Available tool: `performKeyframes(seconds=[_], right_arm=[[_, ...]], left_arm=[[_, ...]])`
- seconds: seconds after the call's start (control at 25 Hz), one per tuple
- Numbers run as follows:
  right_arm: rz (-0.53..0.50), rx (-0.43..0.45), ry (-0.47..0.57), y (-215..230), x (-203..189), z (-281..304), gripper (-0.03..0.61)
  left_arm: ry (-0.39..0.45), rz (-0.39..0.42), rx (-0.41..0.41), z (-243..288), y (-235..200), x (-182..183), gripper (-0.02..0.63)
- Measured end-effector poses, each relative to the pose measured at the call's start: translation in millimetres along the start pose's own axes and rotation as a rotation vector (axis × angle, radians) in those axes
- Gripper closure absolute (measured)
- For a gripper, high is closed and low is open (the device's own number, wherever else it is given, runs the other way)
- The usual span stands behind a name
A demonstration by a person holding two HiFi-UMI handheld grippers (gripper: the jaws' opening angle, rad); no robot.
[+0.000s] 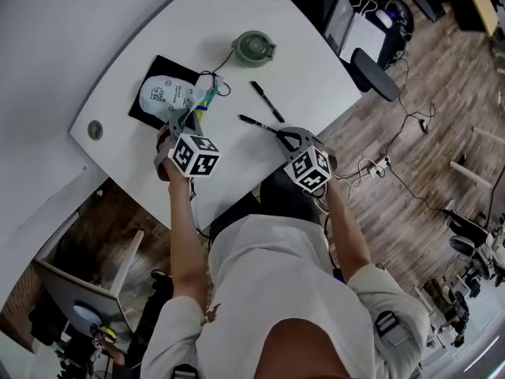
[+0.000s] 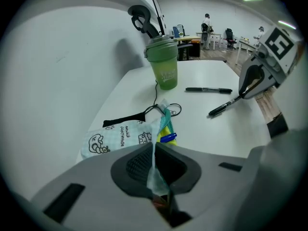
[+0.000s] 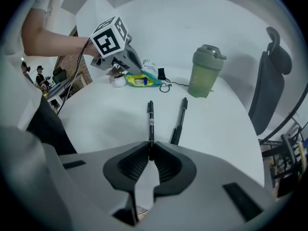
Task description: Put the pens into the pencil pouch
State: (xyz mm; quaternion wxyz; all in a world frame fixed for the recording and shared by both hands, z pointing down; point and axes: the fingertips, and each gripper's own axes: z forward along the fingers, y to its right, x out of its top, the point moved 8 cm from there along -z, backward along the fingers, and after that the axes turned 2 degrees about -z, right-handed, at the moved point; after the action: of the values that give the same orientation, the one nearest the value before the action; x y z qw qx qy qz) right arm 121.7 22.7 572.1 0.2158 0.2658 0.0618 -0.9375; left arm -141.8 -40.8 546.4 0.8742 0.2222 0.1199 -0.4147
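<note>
The left gripper pinches the limp-looking pencil pouch by its fabric edge, while the right gripper clamps a light, stiff pen by its end.

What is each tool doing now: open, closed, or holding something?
Left tool: closed on the edge of the pencil pouch.
Right tool: closed on the end of a black pen.
</note>
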Motion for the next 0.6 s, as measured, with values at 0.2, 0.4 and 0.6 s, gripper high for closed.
performKeyframes(seconds=[0.2, 0.4, 0.6], right_arm=[[0.014, 0.005, 0.058, -2, 22, -9, 0.540], [0.017, 0.014, 0.092, -4, 48, -12, 0.540], [0.001, 0.025, 0.112, -9, 74, -15, 0.540]], left_arm=[[0.051, -0.066, -0.032, -12, -6, 5, 0.604], [0.089, -0.148, -0.085, -23, -13, 6, 0.604], [0.118, -0.197, -0.113, -33, -14, 6, 0.604]])
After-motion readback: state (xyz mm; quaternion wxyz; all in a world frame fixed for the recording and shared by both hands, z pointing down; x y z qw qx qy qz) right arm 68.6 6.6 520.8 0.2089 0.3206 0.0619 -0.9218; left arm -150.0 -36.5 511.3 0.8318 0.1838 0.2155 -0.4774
